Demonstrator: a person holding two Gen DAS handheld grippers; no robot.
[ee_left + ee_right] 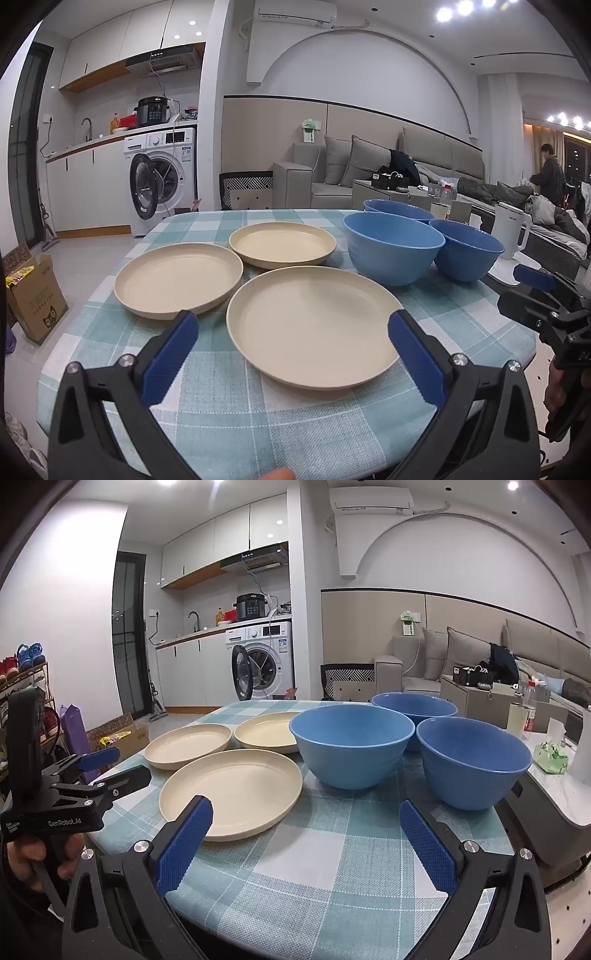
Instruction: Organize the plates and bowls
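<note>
Three cream plates lie on the checked tablecloth (221, 406): a near plate (314, 325) (231, 794), a left plate (177, 280) (188, 744) and a far plate (282, 249) (266, 733). To their right stand three blue bowls: a middle bowl (393, 254) (351, 749), a right bowl (467, 254) (472, 760) and a far bowl (397, 210) (415, 705). My left gripper (291, 332) (118, 766) hovers open before the near plate. My right gripper (304, 812) (528, 291) is open in front of the bowls. Neither holds anything.
A white kettle (513, 232) stands on a low white table (561, 801) just right of the cloth, beside a green packet (550, 757). A cardboard box (33, 295) sits on the floor at left. A person (550, 177) stands far back right.
</note>
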